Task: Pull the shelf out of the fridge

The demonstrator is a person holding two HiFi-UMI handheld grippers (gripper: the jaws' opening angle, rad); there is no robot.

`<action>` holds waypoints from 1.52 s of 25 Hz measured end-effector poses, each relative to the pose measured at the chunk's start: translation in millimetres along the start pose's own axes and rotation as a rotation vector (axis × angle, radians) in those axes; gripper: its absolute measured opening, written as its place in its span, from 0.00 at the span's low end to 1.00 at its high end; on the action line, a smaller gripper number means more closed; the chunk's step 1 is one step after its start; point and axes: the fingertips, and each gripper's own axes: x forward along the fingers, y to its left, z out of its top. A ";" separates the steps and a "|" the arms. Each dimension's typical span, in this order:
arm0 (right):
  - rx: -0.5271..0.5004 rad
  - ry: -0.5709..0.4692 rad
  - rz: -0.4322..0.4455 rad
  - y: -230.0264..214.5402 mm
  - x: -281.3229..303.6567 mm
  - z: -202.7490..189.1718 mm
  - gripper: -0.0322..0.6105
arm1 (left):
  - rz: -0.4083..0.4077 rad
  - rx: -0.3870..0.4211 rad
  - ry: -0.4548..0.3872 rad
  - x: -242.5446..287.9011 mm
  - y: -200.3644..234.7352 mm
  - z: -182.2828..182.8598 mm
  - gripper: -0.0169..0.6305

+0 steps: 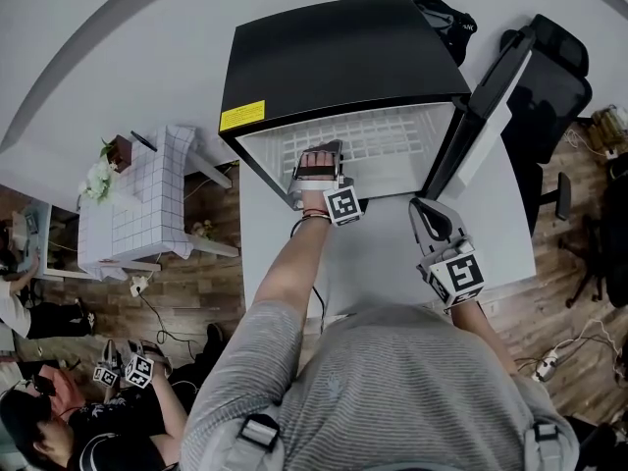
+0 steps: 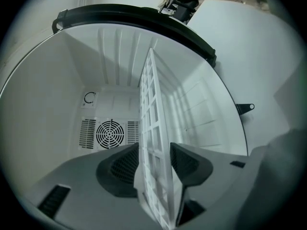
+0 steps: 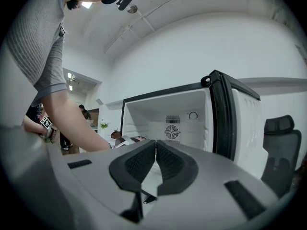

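Currently: left gripper (image 2: pixel 154 147) clamped on the front edge of the white wire shelf (image 2: pixel 151 109), one dark pad (image 2: pixel 125 164) against each face of the grid. The shelf runs from between these fingers back into the cavity of the black mini fridge (image 1: pixel 334 57), and the head view shows the grid lying inside. Round fan grille (image 2: pixel 110 134) on the back wall, beyond the fingertips. Right gripper (image 3: pixel 155 146): pads pressed together, nothing between them. The open fridge door (image 3: pixel 240 123) stands beyond and right of its fingertips.
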 end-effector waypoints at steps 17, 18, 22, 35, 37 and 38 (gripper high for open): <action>0.028 0.145 0.042 11.0 8.8 -101.8 0.07 | -0.027 -0.039 0.019 17.5 -2.0 -8.6 0.31; 0.030 0.148 0.041 12.3 9.1 -103.6 0.07 | -0.025 -0.039 0.013 17.4 -1.7 -7.3 0.30; 0.041 0.142 0.030 10.7 11.0 -101.9 0.07 | -0.006 -0.004 0.025 21.8 0.0 -7.4 0.28; 0.043 0.134 0.042 14.1 12.2 -92.4 0.07 | 0.013 -0.039 0.039 28.9 6.7 -4.7 0.20; 0.044 0.137 0.043 14.2 12.2 -92.3 0.07 | 0.013 -0.039 0.058 30.2 6.2 -6.2 0.20; 0.046 0.138 0.045 14.6 12.3 -92.3 0.07 | 0.010 -0.039 0.066 31.4 5.6 -7.1 0.20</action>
